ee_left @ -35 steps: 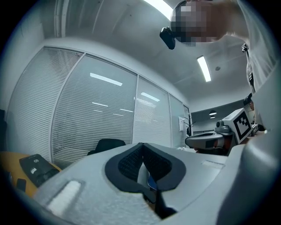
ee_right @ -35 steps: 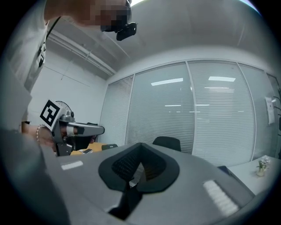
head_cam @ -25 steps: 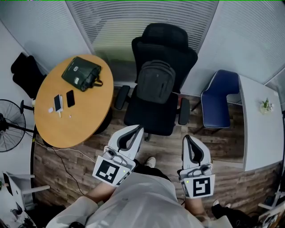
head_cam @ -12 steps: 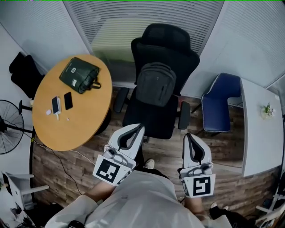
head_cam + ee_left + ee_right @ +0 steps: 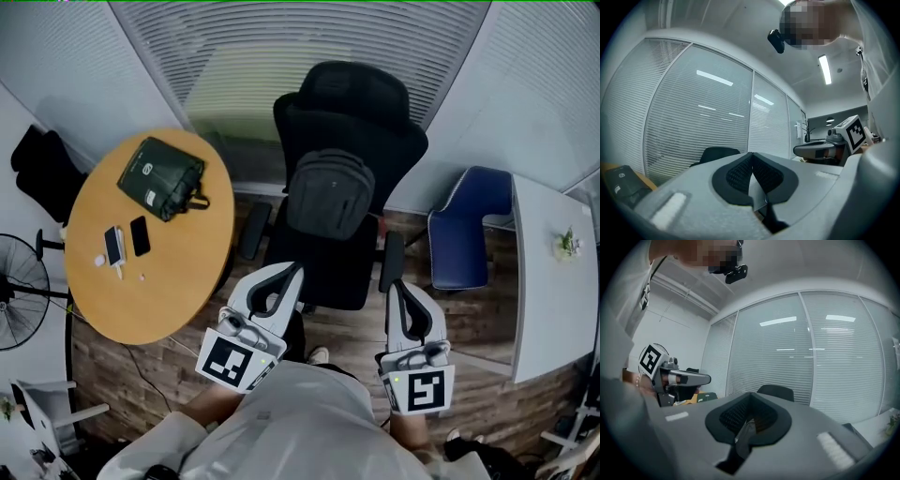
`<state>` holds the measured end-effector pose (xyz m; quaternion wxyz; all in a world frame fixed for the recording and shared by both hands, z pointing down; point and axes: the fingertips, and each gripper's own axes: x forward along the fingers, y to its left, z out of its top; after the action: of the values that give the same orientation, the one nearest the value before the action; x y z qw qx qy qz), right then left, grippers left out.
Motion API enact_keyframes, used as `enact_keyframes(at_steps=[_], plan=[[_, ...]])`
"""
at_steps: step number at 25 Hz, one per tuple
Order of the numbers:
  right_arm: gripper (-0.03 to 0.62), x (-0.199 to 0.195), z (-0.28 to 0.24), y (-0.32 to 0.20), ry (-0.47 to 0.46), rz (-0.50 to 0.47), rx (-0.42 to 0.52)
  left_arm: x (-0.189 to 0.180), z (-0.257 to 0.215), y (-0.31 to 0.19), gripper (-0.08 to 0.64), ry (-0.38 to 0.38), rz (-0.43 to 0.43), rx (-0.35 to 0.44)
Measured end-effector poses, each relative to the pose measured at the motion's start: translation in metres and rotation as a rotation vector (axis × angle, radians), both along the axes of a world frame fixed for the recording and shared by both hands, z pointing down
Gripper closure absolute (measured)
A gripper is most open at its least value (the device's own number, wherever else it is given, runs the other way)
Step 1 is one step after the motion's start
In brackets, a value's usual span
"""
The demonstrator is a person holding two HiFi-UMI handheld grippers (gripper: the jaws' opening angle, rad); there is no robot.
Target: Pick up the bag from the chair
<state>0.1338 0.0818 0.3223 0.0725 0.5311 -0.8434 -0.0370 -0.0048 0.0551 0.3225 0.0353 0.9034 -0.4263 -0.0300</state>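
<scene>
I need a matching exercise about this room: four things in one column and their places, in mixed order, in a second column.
1. grey backpack
2. green bag
3. small plant
4. blue chair

A. on the white desk
B. on the black chair
C. on the floor beside the desk
D. on the round table

Pairs: 1-B, 2-D, 3-A, 4-C

The black chair (image 5: 361, 94) with the grey bag (image 5: 330, 192) has been brought nearer to the left hand-held gripper (image 5: 296, 270) and right hand-held gripper (image 5: 392, 287). The table (image 5: 178, 272) is seen lower.
</scene>
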Motion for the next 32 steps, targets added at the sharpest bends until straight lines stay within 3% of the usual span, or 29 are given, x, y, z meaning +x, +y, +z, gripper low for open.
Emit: enact_keyframes(at_steps=[20,32], plan=[[0.588,-0.063,-0.002,-0.199,0.036,0.056,-0.005,-0.05,0.009,-0.203,0.558,0.022,0.085,-0.019],[0.588,-0.081,0.002,-0.239,0.058,0.086,-0.001,-0.066,0.02,-0.246,0.558,0.028,0.122,-0.028]])
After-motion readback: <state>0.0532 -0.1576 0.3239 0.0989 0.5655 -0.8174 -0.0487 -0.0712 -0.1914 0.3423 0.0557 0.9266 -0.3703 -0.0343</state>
